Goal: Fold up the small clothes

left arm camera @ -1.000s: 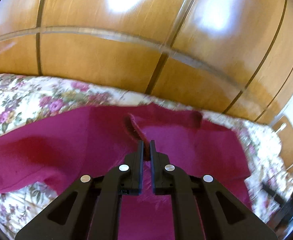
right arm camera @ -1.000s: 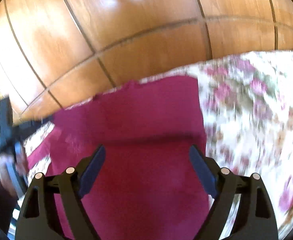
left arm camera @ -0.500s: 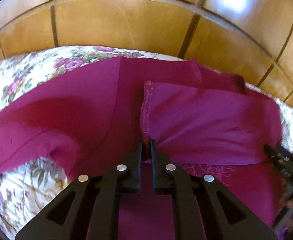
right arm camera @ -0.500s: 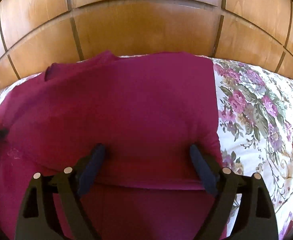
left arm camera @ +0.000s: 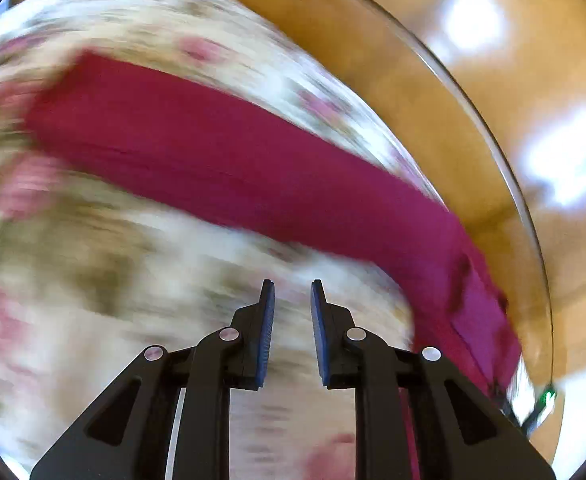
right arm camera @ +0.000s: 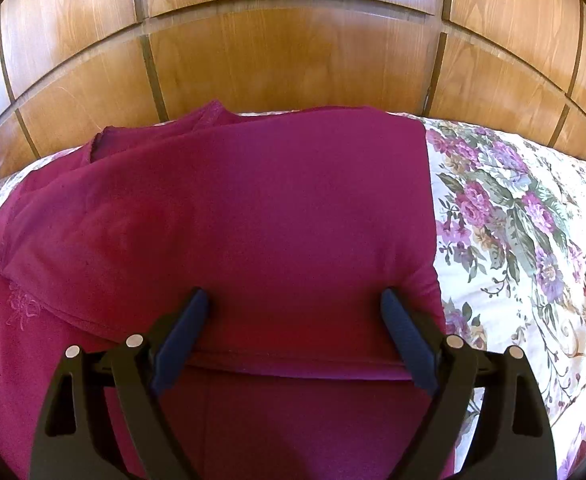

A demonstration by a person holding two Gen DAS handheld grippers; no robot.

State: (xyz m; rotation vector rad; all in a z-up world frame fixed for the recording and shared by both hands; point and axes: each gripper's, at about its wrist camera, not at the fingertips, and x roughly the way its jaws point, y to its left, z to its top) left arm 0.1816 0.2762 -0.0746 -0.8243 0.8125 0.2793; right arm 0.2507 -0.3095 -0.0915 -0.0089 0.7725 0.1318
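Note:
A magenta garment (right arm camera: pixel 229 208) lies on a floral bedspread (right arm camera: pixel 525 216), with one part folded over onto the body. My right gripper (right arm camera: pixel 293 300) is wide open and empty, its fingertips resting over the folded layer's near edge. In the blurred left wrist view a long strip of the magenta garment, perhaps a sleeve (left arm camera: pixel 229 160), stretches across the bedspread (left arm camera: pixel 93 280). My left gripper (left arm camera: pixel 292 292) is open a little and empty, over bare bedspread short of the sleeve.
Glossy wooden wardrobe panels (right arm camera: pixel 293 52) stand right behind the bed's far edge. They also show in the left wrist view (left arm camera: pixel 493 100). Bedspread shows to the right of the garment.
My left gripper let go of the folded garment edge, opened slightly and swung left toward the long strip. My right gripper stayed open over the fold.

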